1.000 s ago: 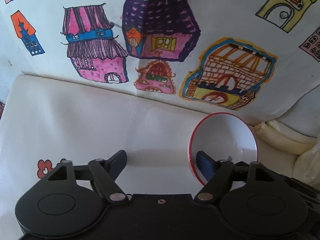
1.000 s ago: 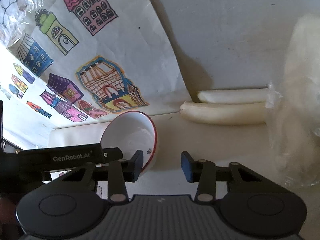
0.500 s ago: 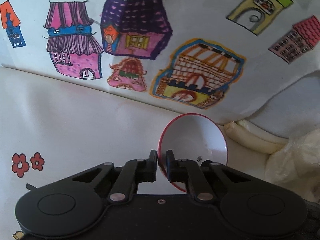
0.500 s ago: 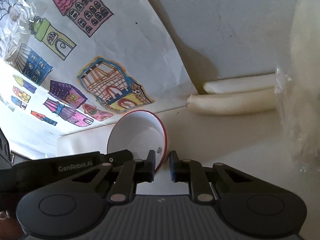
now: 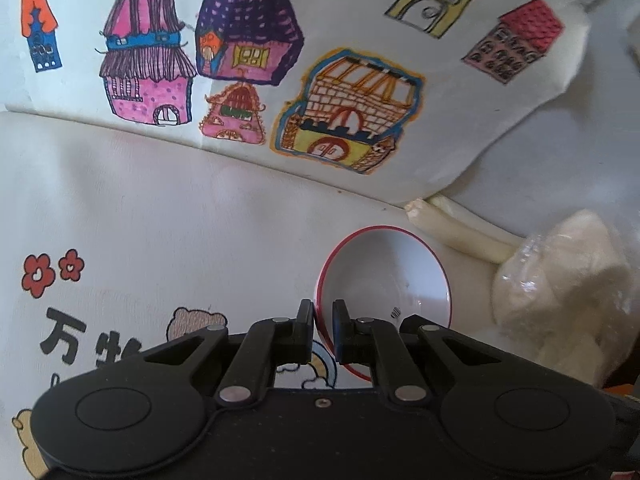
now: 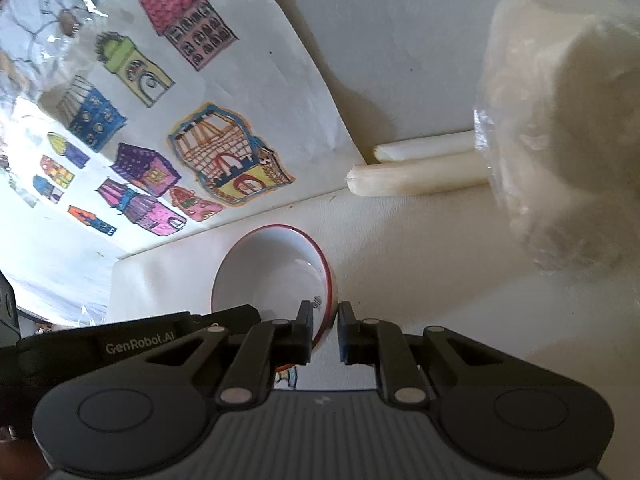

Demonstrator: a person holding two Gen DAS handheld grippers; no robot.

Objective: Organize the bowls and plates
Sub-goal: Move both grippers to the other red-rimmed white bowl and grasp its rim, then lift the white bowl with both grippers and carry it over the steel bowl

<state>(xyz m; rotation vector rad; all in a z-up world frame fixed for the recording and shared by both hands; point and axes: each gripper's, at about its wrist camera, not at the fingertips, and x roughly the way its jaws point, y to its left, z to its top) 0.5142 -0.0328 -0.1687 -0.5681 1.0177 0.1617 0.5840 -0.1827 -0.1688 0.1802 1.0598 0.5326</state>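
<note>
Two grippers, the left gripper [image 5: 323,330] and the right gripper [image 6: 325,330], are clenched on opposite sides of the red rim of one smooth, round white bowl [image 5: 386,276], seen low at centre of both views, presumably so it is carried level over the soft white cloth [image 5: 160,208].

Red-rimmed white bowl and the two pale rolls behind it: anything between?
Nothing: bare white tabletop separates the red-rimmed white bowl from the pale rolls, clearest in the right wrist view.
</note>
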